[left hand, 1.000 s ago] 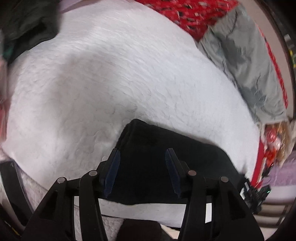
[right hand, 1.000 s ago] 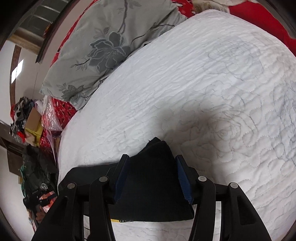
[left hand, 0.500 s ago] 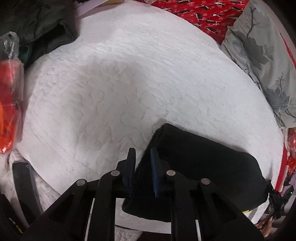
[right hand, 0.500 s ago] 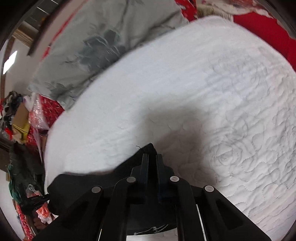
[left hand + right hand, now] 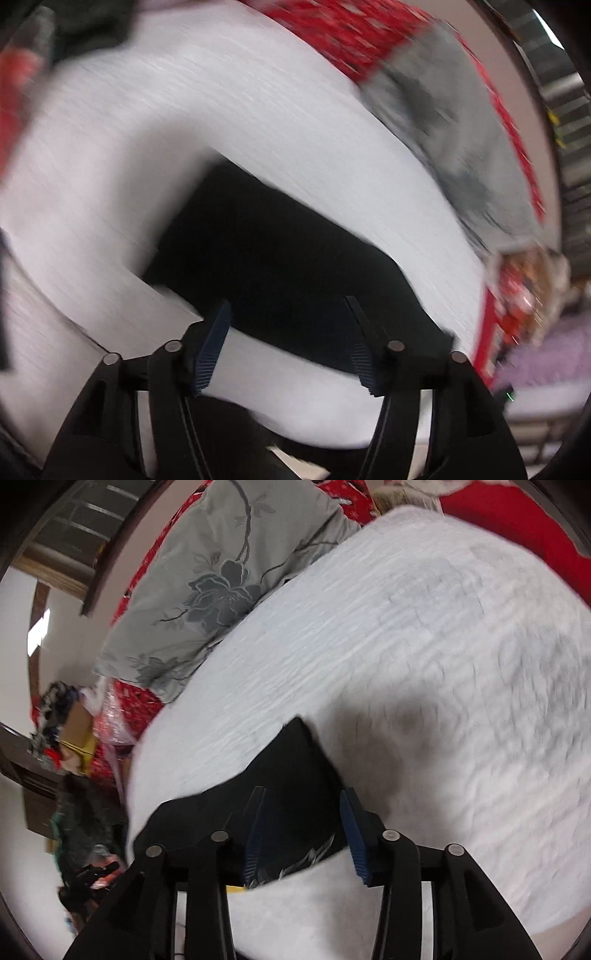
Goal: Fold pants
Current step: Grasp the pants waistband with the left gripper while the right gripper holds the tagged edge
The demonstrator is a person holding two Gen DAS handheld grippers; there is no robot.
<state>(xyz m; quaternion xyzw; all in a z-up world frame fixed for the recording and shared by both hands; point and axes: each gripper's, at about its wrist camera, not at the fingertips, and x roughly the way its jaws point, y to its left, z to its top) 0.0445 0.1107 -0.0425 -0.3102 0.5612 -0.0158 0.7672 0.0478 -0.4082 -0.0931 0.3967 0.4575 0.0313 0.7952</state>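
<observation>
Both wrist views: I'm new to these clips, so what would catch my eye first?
The folded black pants stand out, a dark block on the white quilted bedcover, just ahead of both tongs. The left tongs and right tongs are opening, their blue pads clear of the cloth. Beyond, a grey floral pillow lies at the bedcover's edge on red bedding.

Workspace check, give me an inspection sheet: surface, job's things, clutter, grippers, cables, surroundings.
Surface: white quilted bedspread, bare beyond the pants.
Job's things: black pants lying folded and flat near the bed's front edge.
Clutter: grey floral pillow; dark clothes heap beside the bed.
Grippers: left gripper and right gripper opening, pads not pressing on the pants.
Cables: nothing seen.
Surroundings: red patterned bedding; blurred room edges.
</observation>
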